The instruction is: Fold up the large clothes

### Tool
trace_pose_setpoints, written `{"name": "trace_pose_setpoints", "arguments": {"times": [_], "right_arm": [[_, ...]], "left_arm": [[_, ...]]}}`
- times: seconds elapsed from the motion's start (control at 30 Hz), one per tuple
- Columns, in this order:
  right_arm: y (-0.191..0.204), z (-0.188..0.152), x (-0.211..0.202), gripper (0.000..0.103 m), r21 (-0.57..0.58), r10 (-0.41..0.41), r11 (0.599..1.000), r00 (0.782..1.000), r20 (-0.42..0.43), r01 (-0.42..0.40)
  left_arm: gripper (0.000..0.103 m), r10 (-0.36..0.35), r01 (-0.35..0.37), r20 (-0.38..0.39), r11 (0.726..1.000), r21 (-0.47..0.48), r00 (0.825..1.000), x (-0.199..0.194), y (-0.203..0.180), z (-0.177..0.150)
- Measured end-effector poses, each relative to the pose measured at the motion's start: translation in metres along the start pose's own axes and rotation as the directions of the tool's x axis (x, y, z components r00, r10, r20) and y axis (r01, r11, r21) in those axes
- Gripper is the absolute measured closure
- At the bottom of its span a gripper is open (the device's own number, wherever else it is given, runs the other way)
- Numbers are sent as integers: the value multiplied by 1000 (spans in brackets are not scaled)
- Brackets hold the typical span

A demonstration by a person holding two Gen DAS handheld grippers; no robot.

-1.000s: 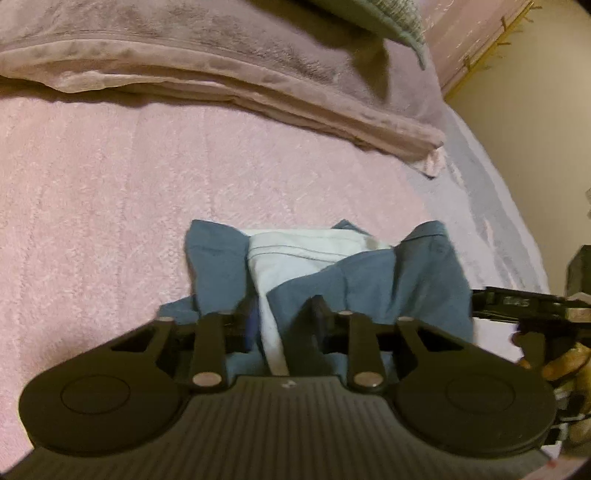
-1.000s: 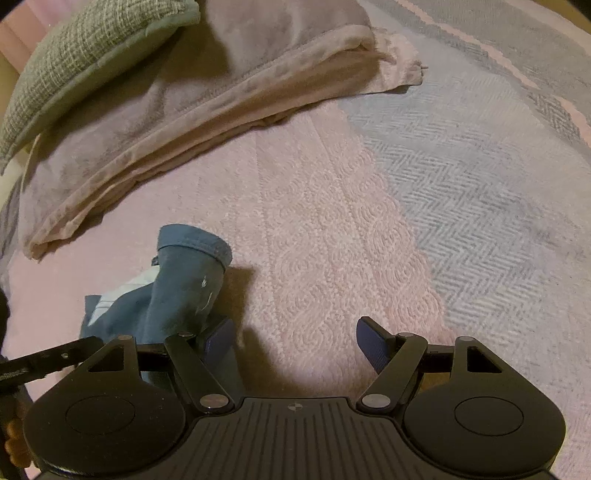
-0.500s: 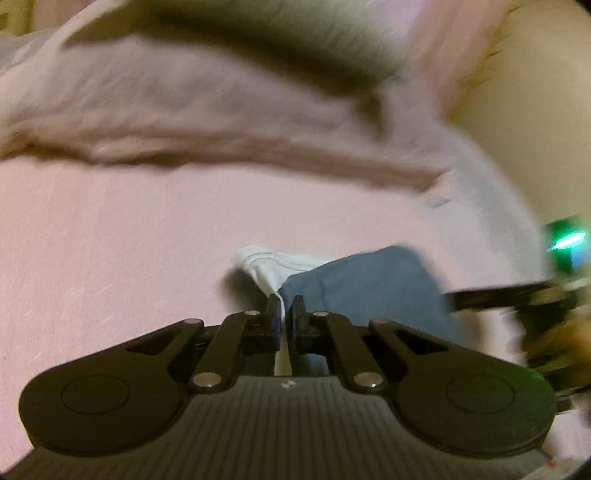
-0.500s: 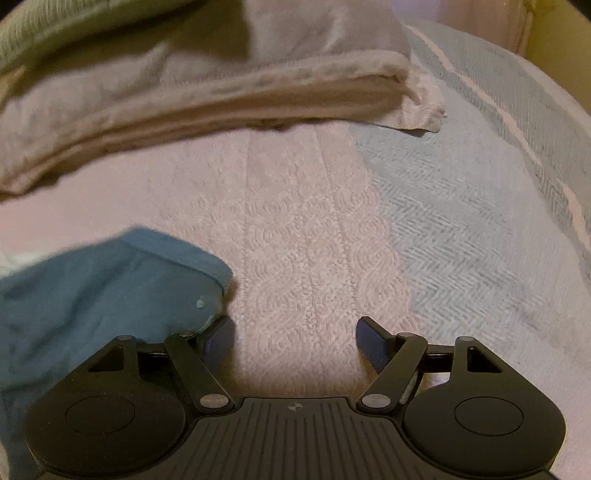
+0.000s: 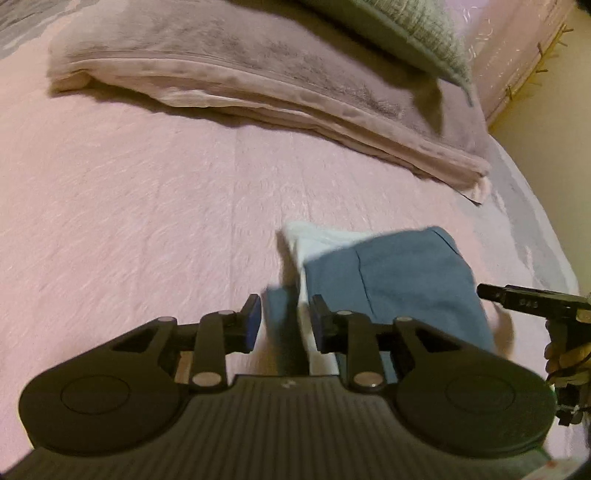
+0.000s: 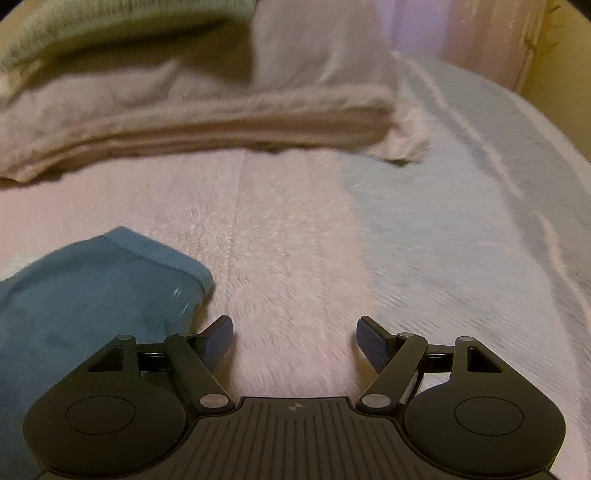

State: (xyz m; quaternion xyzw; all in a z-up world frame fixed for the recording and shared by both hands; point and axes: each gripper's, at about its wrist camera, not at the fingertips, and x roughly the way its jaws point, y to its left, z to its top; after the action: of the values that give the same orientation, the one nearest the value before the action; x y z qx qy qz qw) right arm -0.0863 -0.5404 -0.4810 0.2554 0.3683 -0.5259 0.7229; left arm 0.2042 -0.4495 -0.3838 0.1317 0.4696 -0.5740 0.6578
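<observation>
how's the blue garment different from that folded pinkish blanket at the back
The blue garment is small, teal-blue with a white lining showing, and lies close in front of the left tongs, a strip of it between the parted pads. The folded blanket is far larger, dusty pink and plush, stacked in thick layers at the far side with a grey cushion on top. Both rest on the pink bedspread.

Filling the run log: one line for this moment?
left gripper: opening, blue garment between fingers | right gripper: open, empty | garment on bed
</observation>
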Motion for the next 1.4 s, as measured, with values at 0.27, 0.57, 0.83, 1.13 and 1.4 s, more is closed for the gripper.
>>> {"name": "trace_pose_setpoints", "arguments": {"times": [0.27,0.57,0.83,1.13,1.4], "right_arm": [[3,-74,-69,32,41,67,997,995,-76,-64],[15,-102,-77,32,71,84,995,988,-127,-75],[20,-116,-70,32,45,72,997,982,-175,-65],[14,-128,-102,32,59,100,994,985,-140,-92],[38,-153,-128,36,-27,242,969,962,-126,-247]], "left_arm": [[81,-185,182,-128,983,-39,974,-50,-19,-66],[81,-184,172,-131,981,-92,974,-9,-16,-59],[101,-140,131,-65,983,-127,988,-23,3,-71],[89,-135,126,-92,988,-94,987,-68,-1,-101],[89,-114,105,-166,992,-63,979,-80,-11,-144]]}}
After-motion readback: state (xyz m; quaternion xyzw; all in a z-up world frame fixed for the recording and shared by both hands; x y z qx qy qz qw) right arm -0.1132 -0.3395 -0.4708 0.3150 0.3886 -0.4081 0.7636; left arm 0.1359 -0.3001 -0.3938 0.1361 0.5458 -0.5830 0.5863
